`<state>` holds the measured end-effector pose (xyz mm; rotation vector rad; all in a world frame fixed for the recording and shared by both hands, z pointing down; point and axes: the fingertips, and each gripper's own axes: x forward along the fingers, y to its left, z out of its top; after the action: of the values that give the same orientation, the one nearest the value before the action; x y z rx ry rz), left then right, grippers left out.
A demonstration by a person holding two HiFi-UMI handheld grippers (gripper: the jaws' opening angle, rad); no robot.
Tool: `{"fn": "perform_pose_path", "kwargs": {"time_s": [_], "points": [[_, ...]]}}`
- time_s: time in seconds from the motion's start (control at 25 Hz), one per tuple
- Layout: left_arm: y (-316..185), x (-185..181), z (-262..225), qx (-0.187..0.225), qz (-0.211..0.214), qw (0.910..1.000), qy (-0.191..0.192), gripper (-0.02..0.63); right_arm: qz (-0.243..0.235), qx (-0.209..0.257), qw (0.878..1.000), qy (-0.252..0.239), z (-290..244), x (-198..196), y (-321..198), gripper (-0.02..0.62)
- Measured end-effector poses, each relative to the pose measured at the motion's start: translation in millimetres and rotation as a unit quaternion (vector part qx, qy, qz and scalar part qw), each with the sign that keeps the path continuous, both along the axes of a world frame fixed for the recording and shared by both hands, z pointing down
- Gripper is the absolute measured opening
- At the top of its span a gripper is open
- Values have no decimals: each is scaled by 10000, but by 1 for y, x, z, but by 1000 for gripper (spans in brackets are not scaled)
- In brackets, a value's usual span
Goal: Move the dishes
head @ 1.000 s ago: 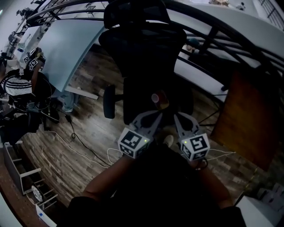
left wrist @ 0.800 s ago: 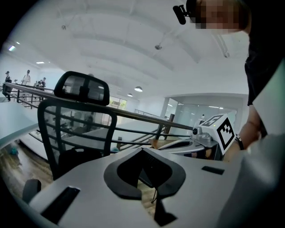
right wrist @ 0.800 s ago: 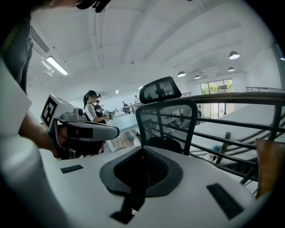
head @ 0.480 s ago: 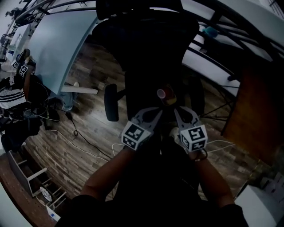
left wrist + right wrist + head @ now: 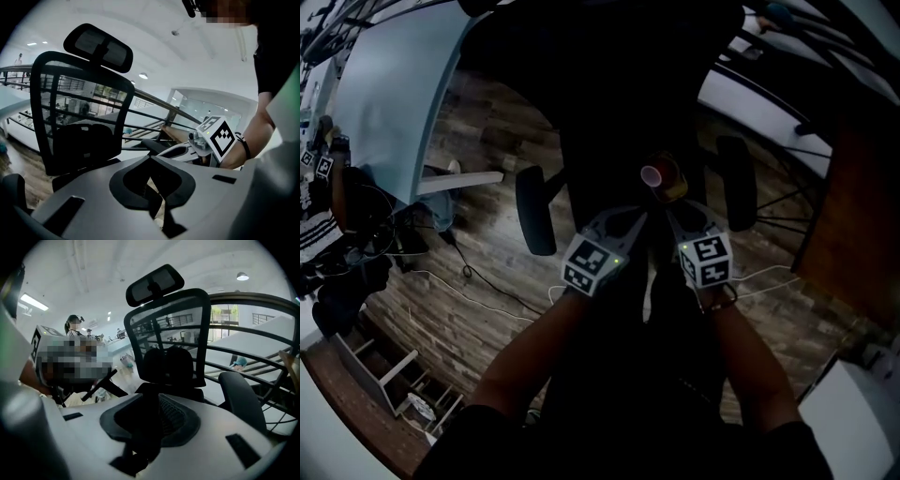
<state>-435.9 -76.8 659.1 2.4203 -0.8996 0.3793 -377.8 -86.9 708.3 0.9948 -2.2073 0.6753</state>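
Left tongs (image 5: pixel 633 221) clenched, empty. Right tongs (image 5: pixel 674 210) released (jaws just opening), empty, near cup (image 5: pixel 660 177) over chair (image 5: pixel 534 211).

A wooden plank floor (image 5: pixel 487 197) is stretching out beneath the left gripper (image 5: pixel 630 221) and the right gripper (image 5: pixel 675 217), and a black office chair (image 5: pixel 609 122) is standing on it directly ahead of both. A small round cup-like thing (image 5: pixel 660 176) is apparently sitting on the chair's dark seat just beyond the right gripper's tips. Loose cables (image 5: pixel 483 298) are trailing over the planks off to the left gripper's left.
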Motion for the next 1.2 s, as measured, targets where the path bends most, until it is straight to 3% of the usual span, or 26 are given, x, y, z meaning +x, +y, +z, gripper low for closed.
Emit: {"fn": "perform_pose_path", "kwargs": {"time_s": [0.48, 1.2], "points": [[-25, -22, 77, -326, 87, 9992, -221, -11, 288, -406, 9975, 502, 96, -16, -37, 107], [-51, -20, 161, -687, 25, 9967, -424, -11, 38, -1018, 9877, 1187, 227, -12, -59, 107]]}}
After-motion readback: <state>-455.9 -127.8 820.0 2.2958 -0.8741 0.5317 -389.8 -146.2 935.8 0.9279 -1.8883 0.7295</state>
